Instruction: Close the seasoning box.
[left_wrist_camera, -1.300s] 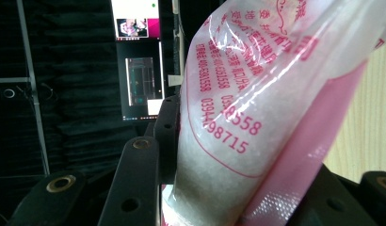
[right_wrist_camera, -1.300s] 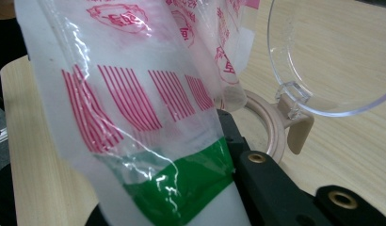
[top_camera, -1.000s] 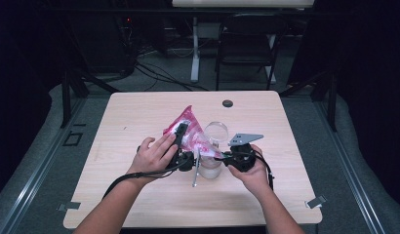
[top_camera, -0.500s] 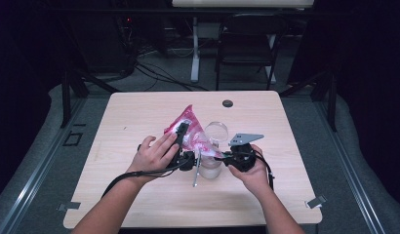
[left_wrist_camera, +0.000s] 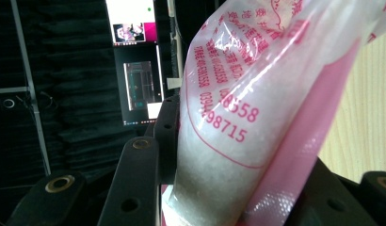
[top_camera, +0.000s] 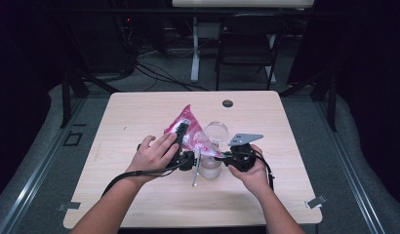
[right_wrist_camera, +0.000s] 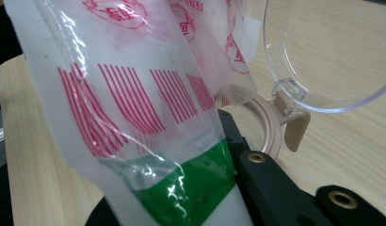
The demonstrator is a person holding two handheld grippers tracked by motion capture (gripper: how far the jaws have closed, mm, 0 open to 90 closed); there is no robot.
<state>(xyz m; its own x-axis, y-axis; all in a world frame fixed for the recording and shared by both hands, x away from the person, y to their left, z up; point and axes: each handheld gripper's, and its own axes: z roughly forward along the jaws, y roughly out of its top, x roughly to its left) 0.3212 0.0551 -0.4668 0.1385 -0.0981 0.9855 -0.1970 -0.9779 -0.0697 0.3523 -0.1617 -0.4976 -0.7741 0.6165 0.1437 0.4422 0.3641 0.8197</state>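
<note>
A pink and clear plastic bag (top_camera: 187,127) of white grains, printed in red (left_wrist_camera: 238,117), hangs tilted over the middle of the table. My left gripper (top_camera: 181,137) is shut on its full end, and the bag bulges between the black jaws (left_wrist_camera: 229,197). My right gripper (top_camera: 221,156) is shut on the flat end with the green strip (right_wrist_camera: 191,197). Below that end stands a clear jar (top_camera: 210,166) with a beige rim (right_wrist_camera: 269,127), its round clear lid (top_camera: 216,130) flipped open behind it (right_wrist_camera: 332,56).
A thin metal utensil (top_camera: 194,171) lies on the wooden table (top_camera: 139,107) just left of the jar. A small black disc (top_camera: 228,103) sits near the far edge. A dark chair (top_camera: 247,53) and cables are on the floor beyond.
</note>
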